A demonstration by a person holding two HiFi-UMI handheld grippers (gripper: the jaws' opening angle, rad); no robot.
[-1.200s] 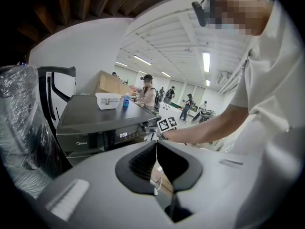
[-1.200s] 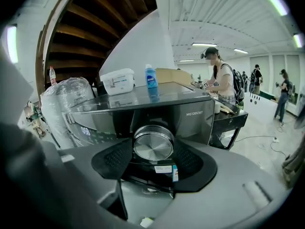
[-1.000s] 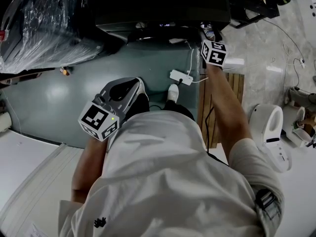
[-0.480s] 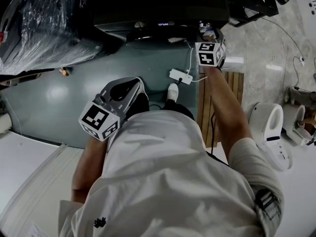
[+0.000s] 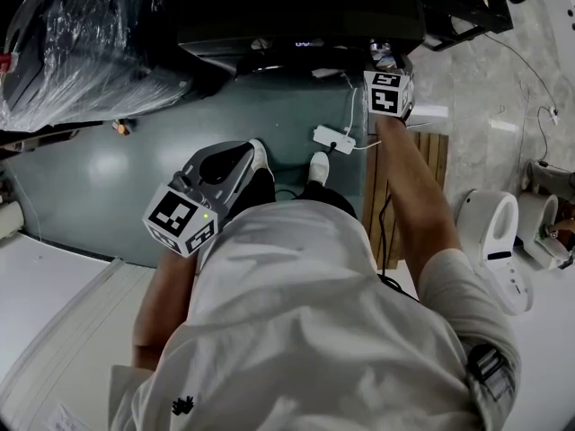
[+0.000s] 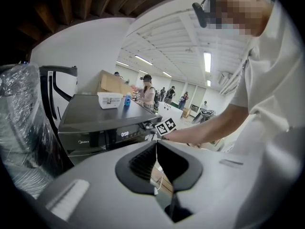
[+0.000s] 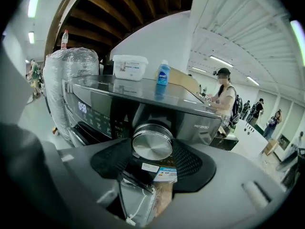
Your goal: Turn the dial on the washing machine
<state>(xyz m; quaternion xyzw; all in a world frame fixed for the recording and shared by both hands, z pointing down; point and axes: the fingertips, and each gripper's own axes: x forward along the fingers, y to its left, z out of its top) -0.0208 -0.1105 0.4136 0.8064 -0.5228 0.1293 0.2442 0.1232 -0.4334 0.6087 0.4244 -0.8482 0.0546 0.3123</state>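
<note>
A white power strip [image 5: 331, 138] lies on the teal floor [image 5: 99, 187], with a bulky bundle in clear plastic wrap [image 5: 85, 43] off left. A white lidded tub [image 7: 130, 66] sits near a small blue bottle [image 7: 163, 73].

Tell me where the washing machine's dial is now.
In the right gripper view the silver dial sits mid-frame on the washing machine's front panel, between the right gripper's jaws.

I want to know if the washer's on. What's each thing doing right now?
display, lit, showing numbers
dial, held by the right gripper
right gripper, shut on the dial
left gripper, shut, empty, away from the washer
bottle, upright on the washer
tub, lid on, on the washer
</note>
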